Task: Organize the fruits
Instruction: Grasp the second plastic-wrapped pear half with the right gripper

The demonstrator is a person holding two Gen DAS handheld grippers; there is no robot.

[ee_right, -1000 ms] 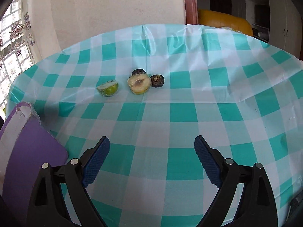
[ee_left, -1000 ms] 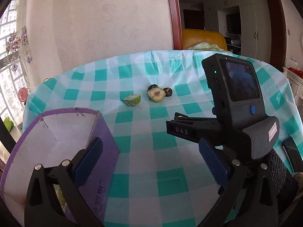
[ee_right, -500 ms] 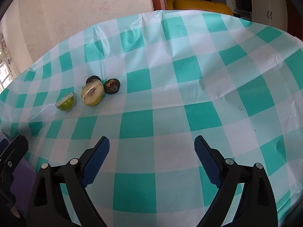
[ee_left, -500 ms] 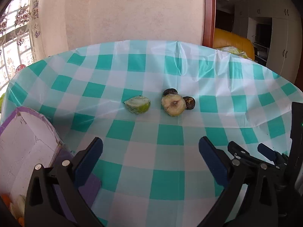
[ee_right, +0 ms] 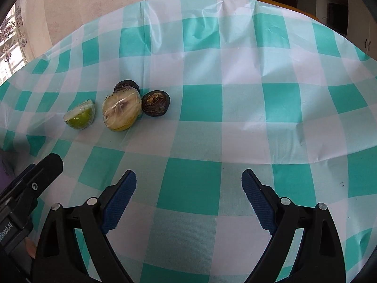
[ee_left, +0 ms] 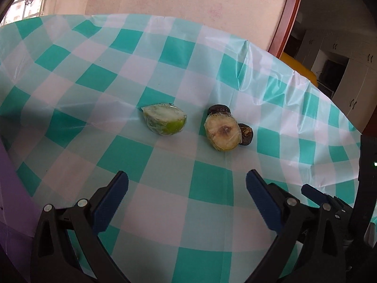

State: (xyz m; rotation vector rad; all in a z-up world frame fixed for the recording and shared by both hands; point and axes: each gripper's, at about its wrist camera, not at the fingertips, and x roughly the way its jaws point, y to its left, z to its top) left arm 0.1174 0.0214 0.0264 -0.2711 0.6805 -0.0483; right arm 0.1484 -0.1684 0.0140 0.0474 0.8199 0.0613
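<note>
Fruits lie mid-frame on the checked desk (ee_left: 212,188): a wrapped green wedge (ee_left: 165,121), a wrapped pale half (ee_left: 222,133) and two dark fruits (ee_right: 155,103) touching it. Left gripper (ee_left: 187,184), spread and empty, sits nearer, fruit straight ahead above it. Right gripper (ee_right: 188,184), also spread, has them upper left

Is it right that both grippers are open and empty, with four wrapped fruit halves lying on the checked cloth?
Not quite: the left wrist view shows two wrapped halves, the green wedge and the pale half, plus two dark fruits. The left gripper and right gripper are open and empty.
</note>
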